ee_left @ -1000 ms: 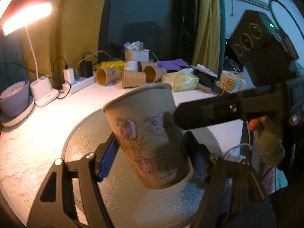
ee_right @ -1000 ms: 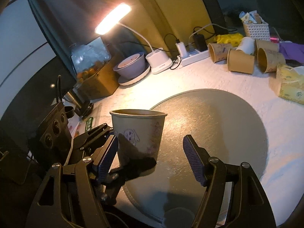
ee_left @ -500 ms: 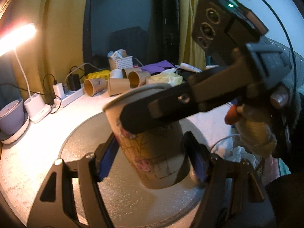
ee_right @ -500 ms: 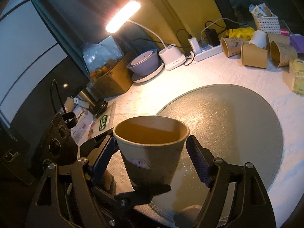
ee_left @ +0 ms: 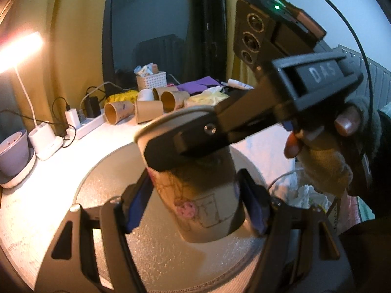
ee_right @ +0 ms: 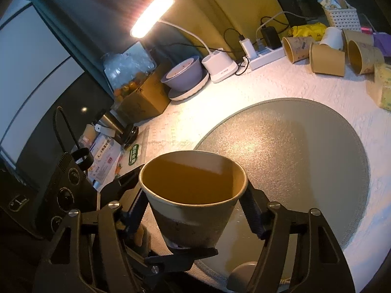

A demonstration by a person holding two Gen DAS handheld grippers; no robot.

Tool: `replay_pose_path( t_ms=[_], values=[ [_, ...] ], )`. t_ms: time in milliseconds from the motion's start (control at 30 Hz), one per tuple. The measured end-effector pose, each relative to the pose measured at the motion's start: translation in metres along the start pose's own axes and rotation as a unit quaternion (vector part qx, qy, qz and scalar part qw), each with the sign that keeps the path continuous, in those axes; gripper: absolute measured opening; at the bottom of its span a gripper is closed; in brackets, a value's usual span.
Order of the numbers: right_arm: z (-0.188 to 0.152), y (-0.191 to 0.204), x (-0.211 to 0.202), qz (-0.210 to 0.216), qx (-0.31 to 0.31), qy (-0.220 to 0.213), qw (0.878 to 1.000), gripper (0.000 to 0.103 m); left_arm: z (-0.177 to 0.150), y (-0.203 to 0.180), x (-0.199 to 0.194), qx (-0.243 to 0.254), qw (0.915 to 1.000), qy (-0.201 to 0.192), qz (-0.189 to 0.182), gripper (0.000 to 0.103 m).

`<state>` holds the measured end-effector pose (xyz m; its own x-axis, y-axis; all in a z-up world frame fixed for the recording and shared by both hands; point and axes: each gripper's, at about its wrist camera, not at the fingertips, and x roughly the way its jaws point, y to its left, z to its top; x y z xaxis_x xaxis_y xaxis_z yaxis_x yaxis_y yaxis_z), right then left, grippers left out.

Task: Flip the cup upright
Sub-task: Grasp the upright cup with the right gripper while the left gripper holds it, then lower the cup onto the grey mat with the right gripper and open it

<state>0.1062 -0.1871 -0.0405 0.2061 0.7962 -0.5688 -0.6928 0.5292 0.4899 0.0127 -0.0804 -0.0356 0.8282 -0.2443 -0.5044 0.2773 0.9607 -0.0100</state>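
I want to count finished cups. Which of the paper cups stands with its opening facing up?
Only the printed beige paper cup between the hand-held grippers, mouth upward over the round grey mat. The brown paper cups behind lie sideways.

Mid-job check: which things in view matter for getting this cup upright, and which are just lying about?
In play:
- printed paper cup, mouth up
- left hand-held gripper
- right hand-held gripper
- round grey mat

Lying about:
- brown paper cups on their sides
- white desk lamp
- purple bowl
- white power strip
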Motion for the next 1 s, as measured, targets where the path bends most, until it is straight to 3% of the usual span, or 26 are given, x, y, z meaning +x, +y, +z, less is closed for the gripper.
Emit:
replay_pose_path(
  t_ms=[167,233,467,700,800,900,1000],
  values=[
    [0.002,0.003,0.004,-0.009,-0.011,0.008,1.000,0.071,-0.002,0.009,0.005,-0.020,0.9995,0.018,-0.013,0.072],
    [0.003,0.004,0.006,-0.015,-0.014,0.009,1.000,0.070,-0.004,0.014,0.008,-0.034,0.9988,0.030,-0.018,0.078],
    [0.015,0.008,0.011,-0.052,-0.027,-0.002,0.998,0.070,-0.012,0.030,0.006,-0.058,0.9976,0.035,-0.017,0.078],
    [0.032,0.007,0.017,-0.124,-0.040,-0.034,0.991,0.070,-0.015,0.039,-0.002,-0.054,0.9977,0.042,0.005,0.078],
    [0.039,0.004,0.024,-0.144,-0.043,-0.043,0.988,0.070,-0.016,0.050,-0.002,-0.065,0.9958,0.048,0.041,0.078],
    [0.046,0.003,0.035,-0.151,-0.051,-0.037,0.987,0.070,-0.018,0.070,-0.001,-0.101,0.9912,0.056,0.064,0.078],
    [0.052,0.002,0.042,-0.161,-0.062,-0.038,0.984,0.070,-0.021,0.093,0.001,-0.158,0.9835,0.062,0.063,0.078]
  ],
)
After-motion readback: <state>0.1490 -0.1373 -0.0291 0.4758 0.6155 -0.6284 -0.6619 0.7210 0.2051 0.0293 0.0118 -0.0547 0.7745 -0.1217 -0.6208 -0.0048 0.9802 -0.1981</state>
